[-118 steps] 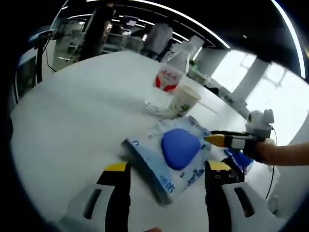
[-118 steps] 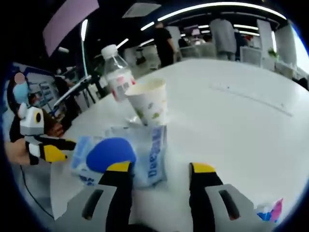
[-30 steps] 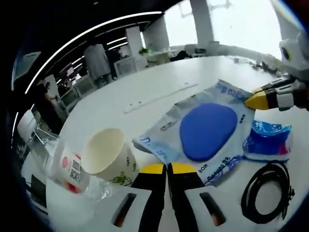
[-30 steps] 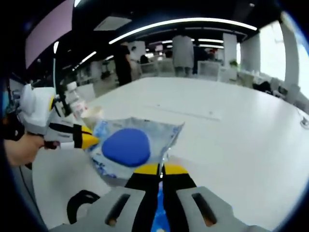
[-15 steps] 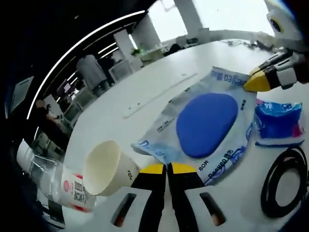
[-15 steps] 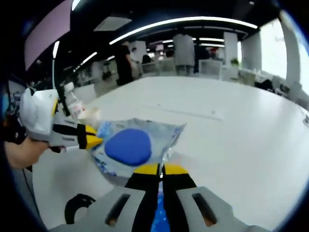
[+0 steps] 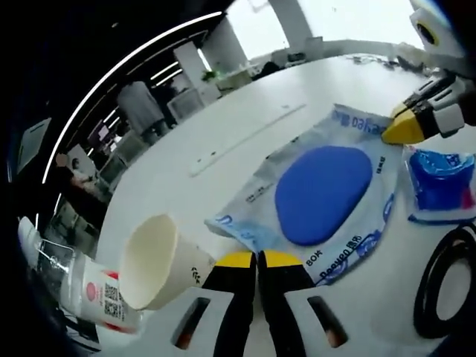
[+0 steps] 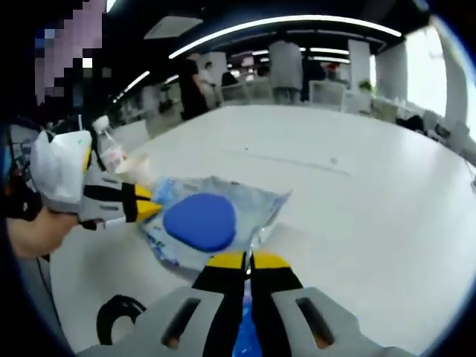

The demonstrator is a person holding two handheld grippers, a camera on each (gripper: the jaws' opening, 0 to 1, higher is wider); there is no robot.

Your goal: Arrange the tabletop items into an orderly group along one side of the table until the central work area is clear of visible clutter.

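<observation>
On the white desk [image 7: 223,119], left gripper view: a clear plastic bottle [image 7: 82,294] with red label is seen lying beside a tipped paper cup [image 7: 160,264]. The left tongs [image 7: 257,260] are pressed together, yellow-tipped, at the crinkly clear bag [image 7: 327,204] with a smooth blue oval pad inside. A blue packet [image 7: 442,182] and a black coiled cable [image 7: 446,279] lie at right. The right tongs [image 8: 248,262] are pinched on the blue packet in the right gripper view.

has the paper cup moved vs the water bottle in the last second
Yes. In the left gripper view the paper cup has tipped toward the camera, now overlapping the water bottle, its mouth facing further away from the blue-pad packet.
</observation>
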